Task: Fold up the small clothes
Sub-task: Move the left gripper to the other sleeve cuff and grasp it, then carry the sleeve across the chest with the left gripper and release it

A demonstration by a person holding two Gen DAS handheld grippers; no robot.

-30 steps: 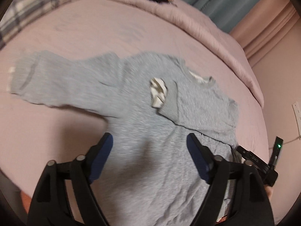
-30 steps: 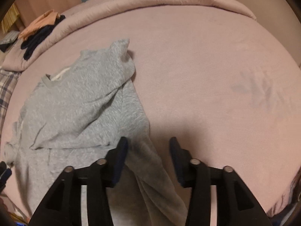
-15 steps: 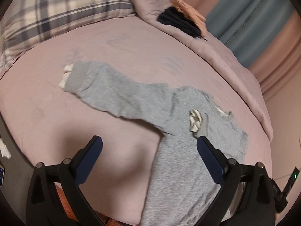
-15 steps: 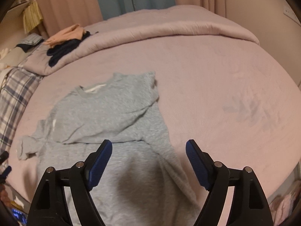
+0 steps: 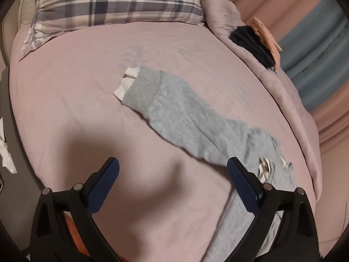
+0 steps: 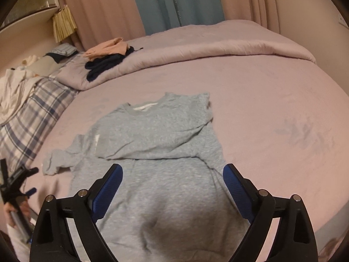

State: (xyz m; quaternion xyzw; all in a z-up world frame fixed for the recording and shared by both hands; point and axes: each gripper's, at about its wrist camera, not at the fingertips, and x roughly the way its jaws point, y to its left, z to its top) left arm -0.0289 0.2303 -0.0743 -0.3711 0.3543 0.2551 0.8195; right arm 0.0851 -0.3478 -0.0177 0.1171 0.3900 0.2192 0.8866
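Observation:
A small grey sweater lies flat on the pink bed sheet. One sleeve is folded across its chest. The other sleeve stretches out, with a white inner cuff at its end. My left gripper hovers over bare sheet just short of that sleeve; its jaws are wide, closing slightly, with nothing between them. My right gripper hangs above the sweater's lower body, jaws opening, pads touching no cloth. In the right wrist view, the left gripper shows at the left edge.
A plaid pillow lies at the head of the bed. A rolled pink duvet carries dark and peach clothes. Curtains hang behind. White tissue lies beyond the mattress edge at the left.
The left gripper swung from over the sweater's body to the sheet near the outstretched sleeve. The right gripper rose and its jaws widened away from the cloth fold between them.

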